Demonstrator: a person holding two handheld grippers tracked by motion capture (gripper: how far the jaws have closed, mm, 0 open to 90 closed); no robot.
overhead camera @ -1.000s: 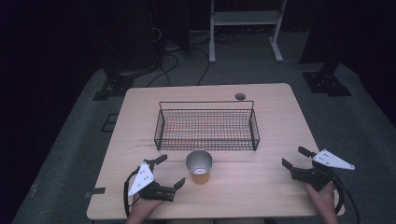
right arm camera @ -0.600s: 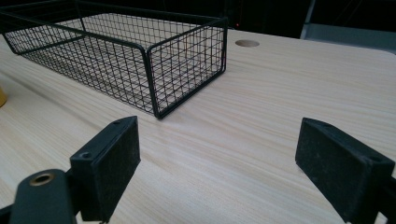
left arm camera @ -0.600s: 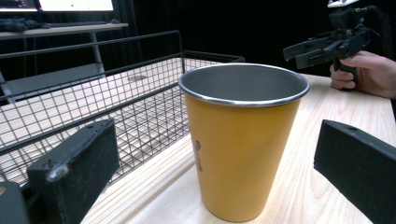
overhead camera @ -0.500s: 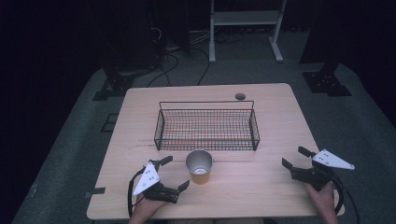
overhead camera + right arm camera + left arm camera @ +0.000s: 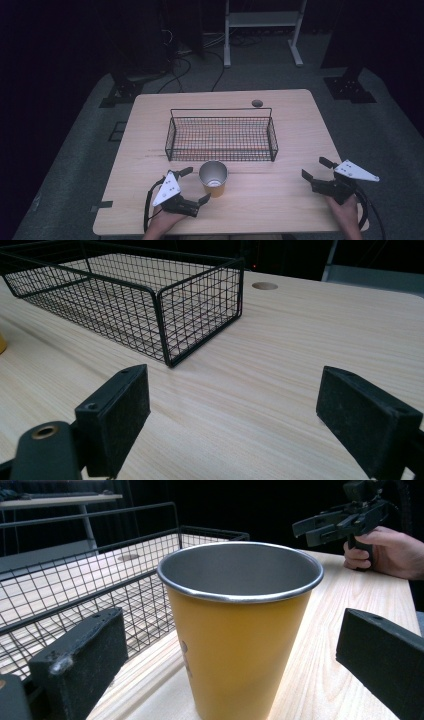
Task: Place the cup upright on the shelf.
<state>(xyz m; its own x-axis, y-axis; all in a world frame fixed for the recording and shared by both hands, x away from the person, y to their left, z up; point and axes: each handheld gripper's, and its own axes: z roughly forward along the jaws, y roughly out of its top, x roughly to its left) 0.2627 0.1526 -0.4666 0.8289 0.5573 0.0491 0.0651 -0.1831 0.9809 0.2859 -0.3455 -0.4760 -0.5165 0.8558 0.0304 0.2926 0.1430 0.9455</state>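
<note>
My left claw (image 5: 192, 186) has crept up on the yellow cup (image 5: 214, 178), jaws spread wide either side, nothing gripped. Cup stands on counter (image 5: 270, 200) before basket (image 5: 221, 134). Right claw (image 5: 316, 169) agape, idle.

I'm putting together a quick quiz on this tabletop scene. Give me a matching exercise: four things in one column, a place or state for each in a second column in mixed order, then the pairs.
Things:
1. yellow metal cup with a silver rim
2. black wire mesh basket
3. left gripper
4. right gripper

Places or states:
A. open, near the table's right edge, nothing between its jaws
B. empty, at mid-table beyond the cup
C. upright, just in front of the basket
D. open, jaws either side of the cup

Pairs: 1-C, 2-B, 3-D, 4-A
</note>
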